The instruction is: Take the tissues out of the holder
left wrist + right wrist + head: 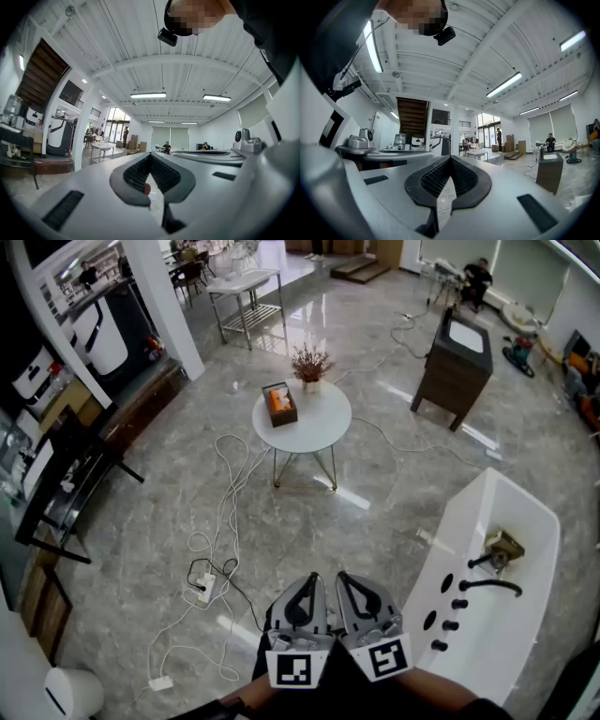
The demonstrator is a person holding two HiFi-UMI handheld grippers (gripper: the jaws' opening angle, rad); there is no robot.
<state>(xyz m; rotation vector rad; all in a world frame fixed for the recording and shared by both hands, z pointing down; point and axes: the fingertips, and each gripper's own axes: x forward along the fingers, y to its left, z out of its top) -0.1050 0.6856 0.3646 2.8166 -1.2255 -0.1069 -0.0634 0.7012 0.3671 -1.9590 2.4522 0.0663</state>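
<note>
Jaws of the left gripper (313, 579) and right gripper (343, 577) are seen pressed together in the head view, well apart from the tissues (278, 400). These are judged light, soft and tearable, best pinched at the exposed top, and are shown orange in a dark holder (281, 416) on the round table (319, 432). In the left gripper view, then the right gripper view, the tips are shown meeting with nothing between.

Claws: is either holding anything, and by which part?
Nothing held. Left claw and right claw are both shut and empty; the tissue holder sits on the round table, apart from both.
</note>
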